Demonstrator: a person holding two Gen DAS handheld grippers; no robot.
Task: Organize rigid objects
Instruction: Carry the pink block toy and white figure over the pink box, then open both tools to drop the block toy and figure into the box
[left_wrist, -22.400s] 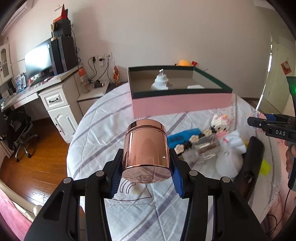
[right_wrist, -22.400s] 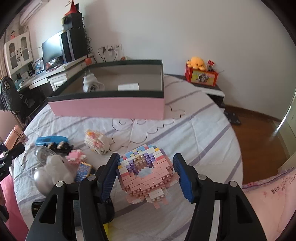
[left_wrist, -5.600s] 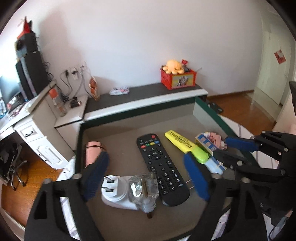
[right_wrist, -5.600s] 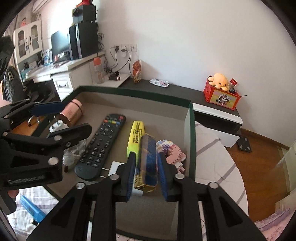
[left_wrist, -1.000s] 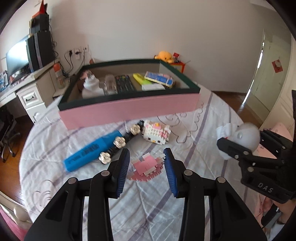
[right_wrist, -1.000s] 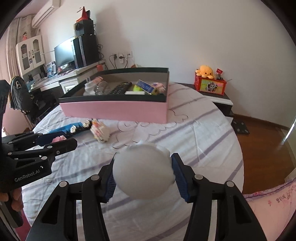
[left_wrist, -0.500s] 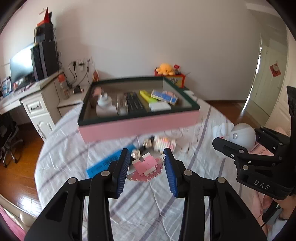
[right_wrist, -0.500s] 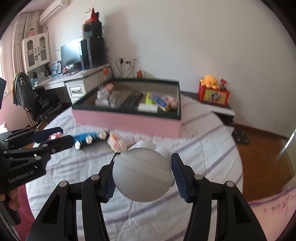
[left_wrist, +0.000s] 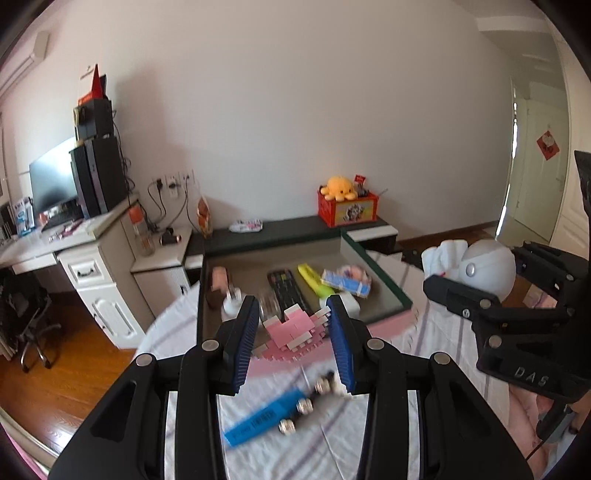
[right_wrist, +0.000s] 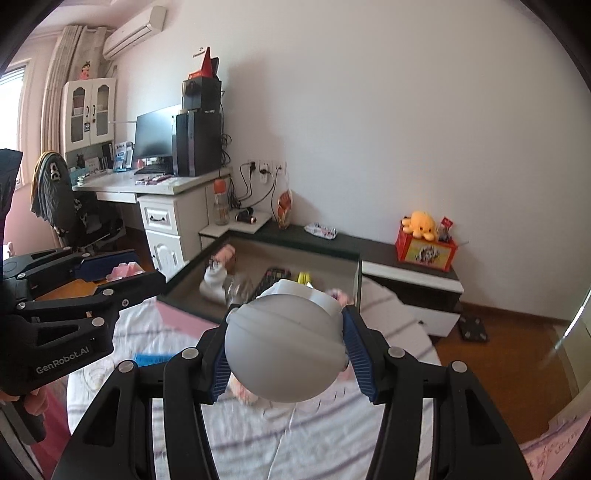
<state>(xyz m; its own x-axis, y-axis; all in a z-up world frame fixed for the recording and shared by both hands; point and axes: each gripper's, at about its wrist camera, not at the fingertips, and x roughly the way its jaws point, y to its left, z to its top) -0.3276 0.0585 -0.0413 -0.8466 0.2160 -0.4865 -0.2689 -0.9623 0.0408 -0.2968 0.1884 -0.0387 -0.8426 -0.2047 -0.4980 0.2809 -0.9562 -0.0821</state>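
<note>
Nearest the lens, the left gripper pinches a pink brick figure between its blue pads, the flat model lying crosswise in the jaws and clear of the bedcover. The right gripper is clamped on a round white-grey gadget, a smooth domed body that fills the gap between its pads; in the left wrist view the same gadget appears at the right edge, carried at about the same height as the brick figure.

Below the jaws, on the striped bedcover, lie the things not yet sorted: a blue flat bar with its long axis running diagonally, and beside it a string of metal beads, both blurred.

Ahead of and below both grippers stands the pink box with its dark green rim. Inside it rest a remote control and a yellow highlighter, both with long axes running from the near wall toward the far wall, a white plug adapter, a copper tin and a blue-edged flat pack.

The governing relation: the box opening lies forward of and beneath each load. The left gripper faces the box's near wall about mid-length; the right gripper stands toward the box's right half, where free floor appears scarcer. Each load probably needs carrying over the near wall before release.

Beyond stand a low dark shelf and a desk.
</note>
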